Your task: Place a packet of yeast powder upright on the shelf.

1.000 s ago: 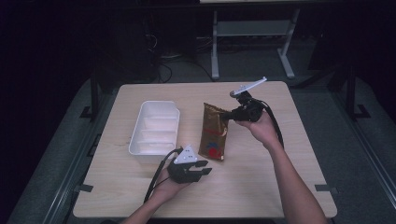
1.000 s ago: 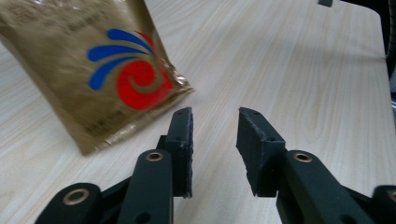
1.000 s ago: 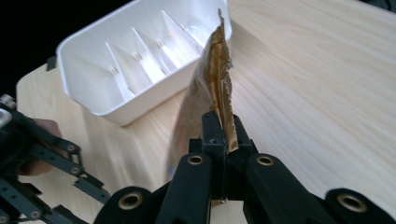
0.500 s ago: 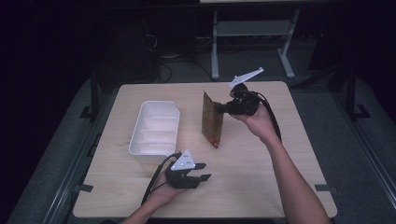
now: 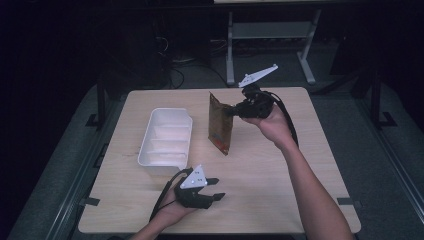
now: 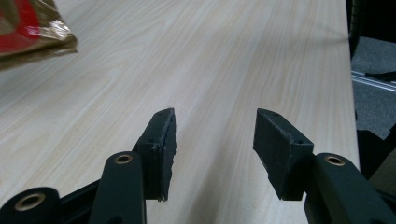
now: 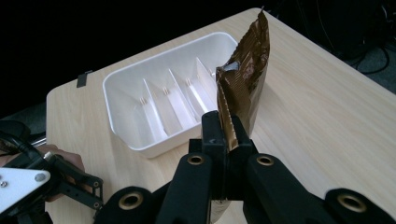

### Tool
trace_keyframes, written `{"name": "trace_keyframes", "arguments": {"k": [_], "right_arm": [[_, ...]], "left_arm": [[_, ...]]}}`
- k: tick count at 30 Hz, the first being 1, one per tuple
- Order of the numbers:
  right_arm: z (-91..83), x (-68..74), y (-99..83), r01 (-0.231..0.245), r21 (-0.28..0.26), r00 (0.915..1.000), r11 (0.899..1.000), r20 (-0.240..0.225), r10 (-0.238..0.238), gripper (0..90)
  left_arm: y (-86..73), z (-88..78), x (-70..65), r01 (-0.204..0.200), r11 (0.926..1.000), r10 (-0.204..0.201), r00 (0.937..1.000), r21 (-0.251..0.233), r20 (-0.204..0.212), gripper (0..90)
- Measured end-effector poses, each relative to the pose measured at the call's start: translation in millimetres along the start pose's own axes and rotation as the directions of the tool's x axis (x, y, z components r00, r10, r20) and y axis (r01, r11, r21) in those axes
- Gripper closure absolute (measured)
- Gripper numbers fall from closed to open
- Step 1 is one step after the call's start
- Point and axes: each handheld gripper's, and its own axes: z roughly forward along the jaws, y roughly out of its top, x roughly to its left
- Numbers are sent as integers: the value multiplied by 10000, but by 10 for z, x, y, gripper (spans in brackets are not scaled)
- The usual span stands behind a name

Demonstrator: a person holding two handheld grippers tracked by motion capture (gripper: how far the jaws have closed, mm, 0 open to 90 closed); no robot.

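Snack pouch (image 5: 221,124), one only, brown foil with a red label, hangs upright above the middle of the one wooden desk (image 5: 280,195), its lower corner close to the desktop; touching or not, I cannot tell. Just left of it sits one white plastic tray (image 5: 166,137) split by three thin dividers into four compartments. Two tongs are in use. The right tongs (image 7: 227,135) are clenched on the pouch's crimped top edge, holding it by that seam. The left tongs (image 6: 212,144) rest low near the desk's front edge, well apart from the pouch, jaws just been opening, released with nothing between them.
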Motion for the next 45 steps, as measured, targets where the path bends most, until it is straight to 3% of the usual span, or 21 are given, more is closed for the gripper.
{"name": "trace_keyframes", "arguments": {"k": [20,45], "right_arm": [[217,171,571,973,-246,9916,9950,-826,-990,900],[667,298,853,1559,-319,9765,9873,-1456,-1589,899]], "left_arm": [[-22,-29,17,30,10000,-30,9999,60,100,454],[-39,-42,54,19,9999,-20,10000,155,59,427]]}}
